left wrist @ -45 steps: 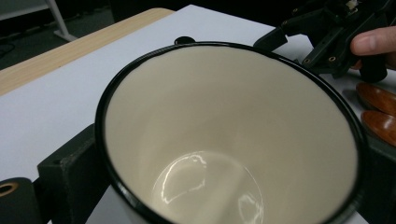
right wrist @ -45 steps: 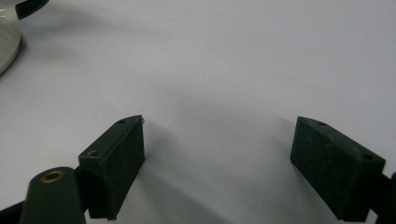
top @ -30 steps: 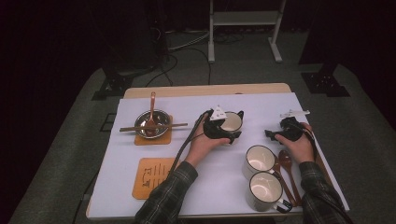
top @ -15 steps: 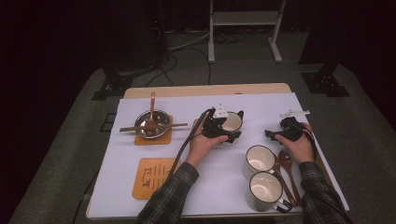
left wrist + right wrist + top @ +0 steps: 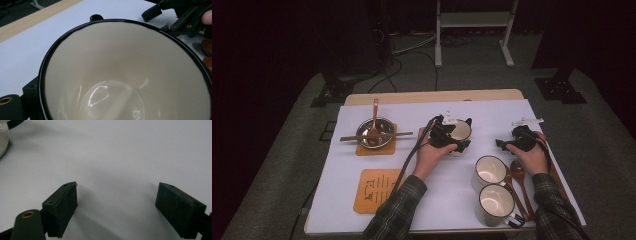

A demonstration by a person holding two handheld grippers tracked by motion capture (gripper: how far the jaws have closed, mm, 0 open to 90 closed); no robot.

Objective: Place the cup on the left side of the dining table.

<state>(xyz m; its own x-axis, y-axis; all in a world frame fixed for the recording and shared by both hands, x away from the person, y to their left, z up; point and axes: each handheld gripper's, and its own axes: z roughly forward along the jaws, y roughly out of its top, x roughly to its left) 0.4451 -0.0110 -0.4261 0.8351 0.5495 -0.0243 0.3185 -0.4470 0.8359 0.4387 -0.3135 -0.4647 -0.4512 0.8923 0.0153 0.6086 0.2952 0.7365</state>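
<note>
From above, the bowl (image 5: 374, 131) with its spoon (image 5: 374, 120) and chopsticks (image 5: 376, 135) sits well left of the action. The left gripper (image 5: 455, 137) grips a cream mug (image 5: 459, 131); its own view shows the glossy empty inside (image 5: 120, 82), one jaw outside the rim. The right gripper (image 5: 507, 144) rests on bare white table (image 5: 120, 152), jaws wide apart, empty. Two mugs (image 5: 490, 170) and wooden spoons (image 5: 518, 175) lie just nearer the person.
</note>
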